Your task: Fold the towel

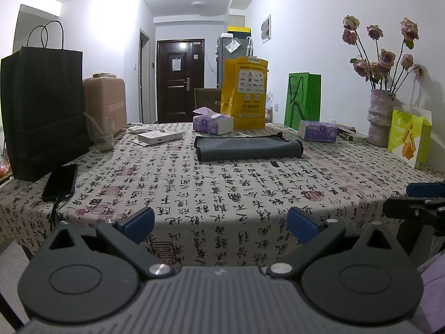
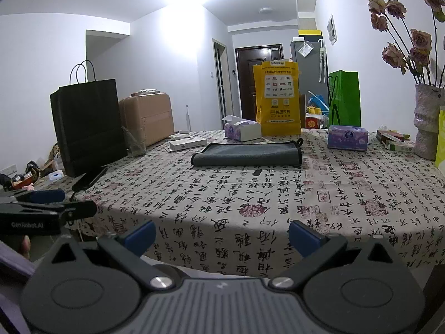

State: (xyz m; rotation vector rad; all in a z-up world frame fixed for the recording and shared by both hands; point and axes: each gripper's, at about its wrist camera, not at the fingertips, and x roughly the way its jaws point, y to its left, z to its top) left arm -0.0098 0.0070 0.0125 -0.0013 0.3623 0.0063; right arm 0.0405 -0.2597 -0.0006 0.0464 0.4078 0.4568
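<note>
The gray towel [image 1: 248,148] is laid flat and folded on the table [image 1: 194,194], in front of the yellow bag [image 1: 244,91]. The left gripper [image 1: 219,225] and right gripper [image 2: 221,235] are held wide open, well apart from the towel, and nothing is gripped.

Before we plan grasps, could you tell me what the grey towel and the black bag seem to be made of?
Grey towel: probably soft microfibre, matte, with dark stitched edging and a rounded fold. Black bag: likely stiff matte paper, standing upright with creases and thin cord handles.

Bare tablecloth [image 1: 222,194] lies open up to the towel [image 1: 249,147]; boxes crowd behind.
</note>
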